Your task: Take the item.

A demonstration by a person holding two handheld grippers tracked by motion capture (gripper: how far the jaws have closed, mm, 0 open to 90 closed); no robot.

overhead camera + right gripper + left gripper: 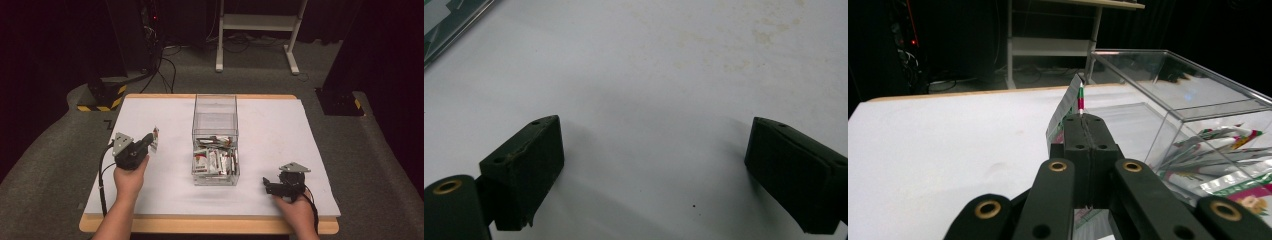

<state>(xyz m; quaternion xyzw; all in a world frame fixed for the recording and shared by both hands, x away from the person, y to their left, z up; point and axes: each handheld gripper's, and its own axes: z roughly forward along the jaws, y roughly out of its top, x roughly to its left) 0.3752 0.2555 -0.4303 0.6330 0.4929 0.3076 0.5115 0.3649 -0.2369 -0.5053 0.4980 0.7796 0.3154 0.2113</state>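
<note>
The left gripper (1087, 125) has its fingers clamped tight on a thin sachet (1068, 107), held upright above the table (165, 185) just left of the clear box (215, 107). It looks like the carry step: next, swing it over the box's open top and let go among the other packets (215, 161). The right gripper (654, 175) rests wide open, holding nothing.

Both black grippers, left gripper (150, 141) and right gripper (266, 184), carry grey three-cornered plates, brass-ringed screw holes and trailing black cables, on bare forearms.
</note>
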